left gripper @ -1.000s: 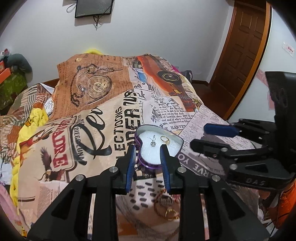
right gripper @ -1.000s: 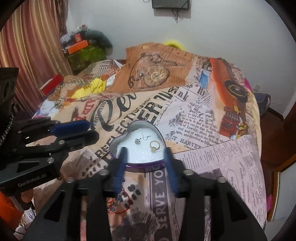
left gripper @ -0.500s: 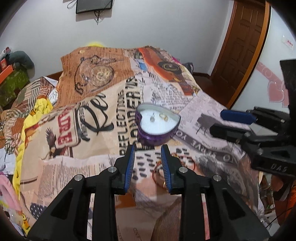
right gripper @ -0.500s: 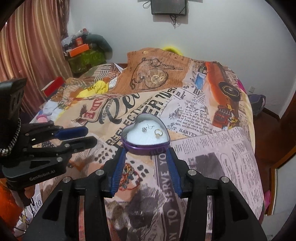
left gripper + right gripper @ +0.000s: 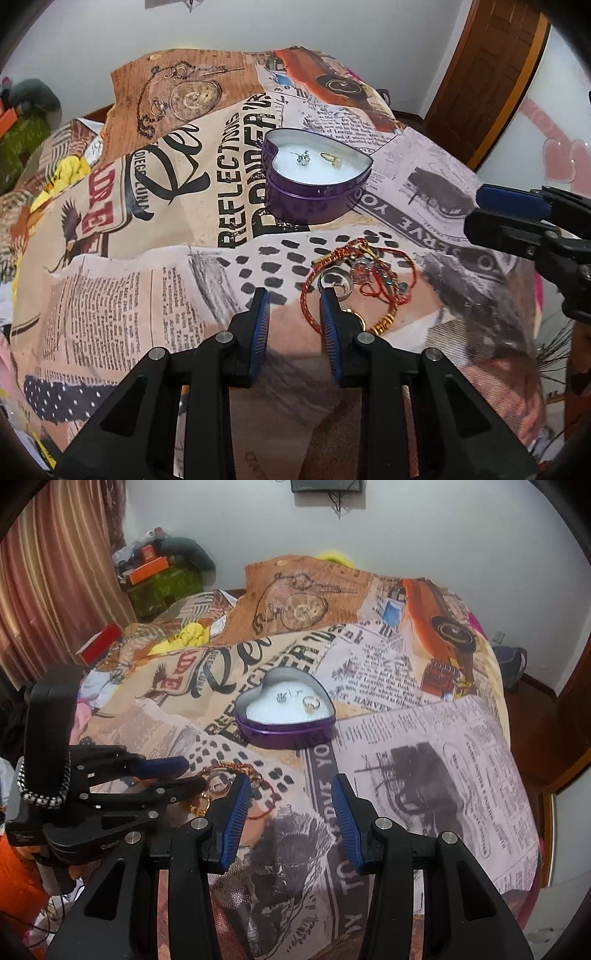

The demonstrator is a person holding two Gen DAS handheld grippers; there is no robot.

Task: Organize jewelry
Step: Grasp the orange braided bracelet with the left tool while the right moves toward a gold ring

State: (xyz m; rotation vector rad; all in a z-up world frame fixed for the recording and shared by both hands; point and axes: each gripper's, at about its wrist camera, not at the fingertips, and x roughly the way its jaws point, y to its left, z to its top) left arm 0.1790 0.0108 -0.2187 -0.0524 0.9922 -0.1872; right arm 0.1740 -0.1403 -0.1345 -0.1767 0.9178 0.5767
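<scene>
Blue-padded, the left gripper (image 5: pixel 294 295) hangs spread and empty, a tangle of red-and-gold cord bracelets (image 5: pixel 354 280) just beside its right finger. Spread too, the right gripper (image 5: pixel 291 784) holds nothing. Beyond both, the purple heart-shaped tin (image 5: pixel 286 716) holds a gold ring (image 5: pixel 311 702) and a silver earring (image 5: pixel 282 695).

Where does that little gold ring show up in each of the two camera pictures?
Left wrist view: ring above centre, right side of the heart tin.
Right wrist view: ring at centre, again on the tin's right side.
Shared landmark: the silver earring just left of it.
</scene>
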